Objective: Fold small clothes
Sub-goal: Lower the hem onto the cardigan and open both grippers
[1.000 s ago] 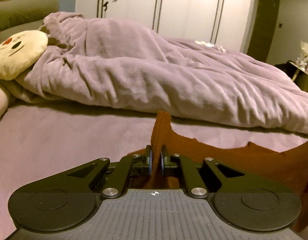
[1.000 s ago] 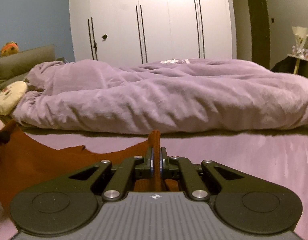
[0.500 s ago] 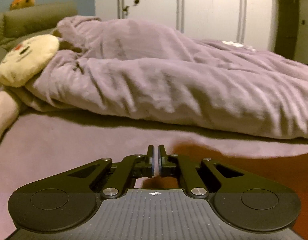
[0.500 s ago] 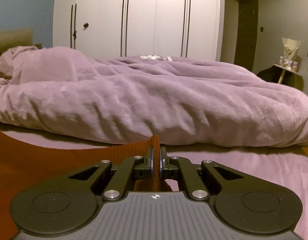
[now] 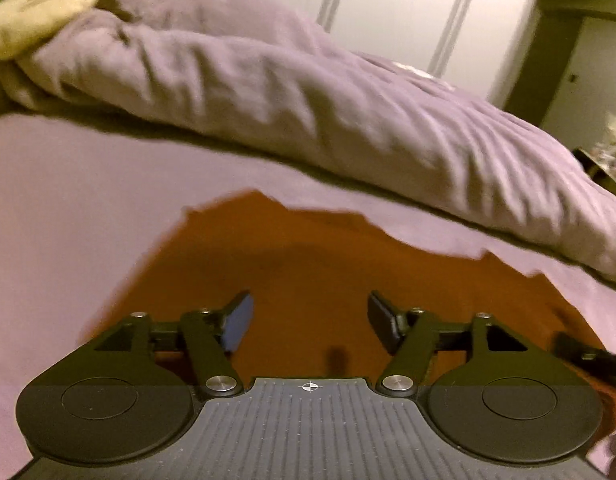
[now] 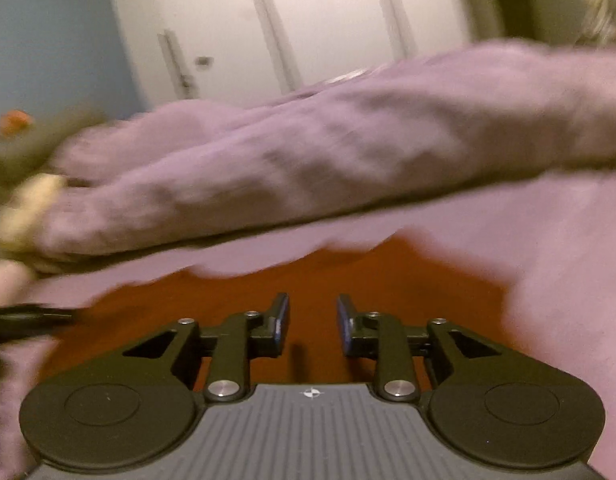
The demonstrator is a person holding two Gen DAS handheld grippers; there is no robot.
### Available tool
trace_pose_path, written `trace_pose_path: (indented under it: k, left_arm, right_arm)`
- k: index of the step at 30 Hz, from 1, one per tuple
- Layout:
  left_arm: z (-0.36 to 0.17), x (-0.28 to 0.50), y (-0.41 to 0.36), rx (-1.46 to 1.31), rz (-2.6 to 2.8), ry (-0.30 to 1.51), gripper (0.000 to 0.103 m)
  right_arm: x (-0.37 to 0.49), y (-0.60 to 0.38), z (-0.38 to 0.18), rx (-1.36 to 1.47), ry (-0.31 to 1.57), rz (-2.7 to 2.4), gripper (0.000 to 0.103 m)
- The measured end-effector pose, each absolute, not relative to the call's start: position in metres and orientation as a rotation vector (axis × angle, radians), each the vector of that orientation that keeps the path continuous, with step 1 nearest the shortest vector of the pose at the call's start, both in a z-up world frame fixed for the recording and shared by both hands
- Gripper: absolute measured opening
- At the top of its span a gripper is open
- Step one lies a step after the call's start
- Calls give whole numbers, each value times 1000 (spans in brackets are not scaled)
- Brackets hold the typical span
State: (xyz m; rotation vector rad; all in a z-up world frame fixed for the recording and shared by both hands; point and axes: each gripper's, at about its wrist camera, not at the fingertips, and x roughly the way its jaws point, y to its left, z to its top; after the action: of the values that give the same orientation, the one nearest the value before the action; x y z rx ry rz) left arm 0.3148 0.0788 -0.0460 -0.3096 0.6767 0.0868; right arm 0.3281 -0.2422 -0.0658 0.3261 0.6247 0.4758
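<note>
A rust-orange garment (image 5: 308, 264) lies flat on the purple bed sheet (image 5: 68, 200). My left gripper (image 5: 310, 320) is open and empty, just above the garment's near part. In the right wrist view the same garment (image 6: 348, 272) lies under my right gripper (image 6: 313, 320), which is open and empty. The right wrist view is blurred. The tip of the other gripper shows at the right edge of the left wrist view (image 5: 588, 354) and at the left edge of the right wrist view (image 6: 28, 316).
A bunched purple duvet (image 5: 308, 92) lies across the bed behind the garment. A cream plush pillow (image 5: 32, 8) sits at the far left. White wardrobe doors (image 6: 308, 28) stand behind the bed. A small side table (image 5: 604, 160) is at the far right.
Both grippers were shut on raised corners of the orange garment. Both have opened and let go, and the garment now lies flat on the sheet. Both cameras have tilted.
</note>
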Motion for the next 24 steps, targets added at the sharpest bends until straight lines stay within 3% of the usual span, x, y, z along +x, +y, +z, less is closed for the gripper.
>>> trace_pose_path:
  k: [1, 4, 6, 7, 10, 14, 17, 18, 19, 22, 24]
  left_arm:
    - [-51, 315, 72, -308, 71, 692, 80]
    - [-69, 324, 65, -250, 125, 737, 77]
    - [-76, 327, 69, -174, 157, 739, 70]
    - [-76, 327, 72, -158, 152, 733, 68]
    - [-73, 325, 80, -124, 143, 729, 61]
    - [-70, 322, 85, -122, 164, 724, 61]
    - [-64, 323, 86, -119, 182, 745, 67]
    - [-62, 322, 85, -119, 184, 749, 79]
    - [-59, 322, 83, -113, 197, 751, 86]
    - [-56, 321, 77, -82, 225, 760, 89]
    - [-55, 319, 75, -68, 229, 772, 90]
  right_arm:
    - [326, -241, -74, 382, 644, 513, 28]
    - [330, -248, -100, 543, 687, 534, 29]
    - [335, -261, -112, 549, 664, 514, 15]
    - [339, -270, -115, 559, 666, 490, 1]
    - [346, -304, -118, 602, 643, 405, 0]
    - [347, -351, -126, 661, 627, 297, 0]
    - [345, -375, -123, 697, 640, 163, 0]
    - [342, -375, -118, 685, 648, 147, 0]
    - [339, -370, -112, 648, 647, 155, 4]
    - [321, -340, -89, 476, 613, 207, 27]
    - [312, -320, -79, 417, 586, 266, 31]
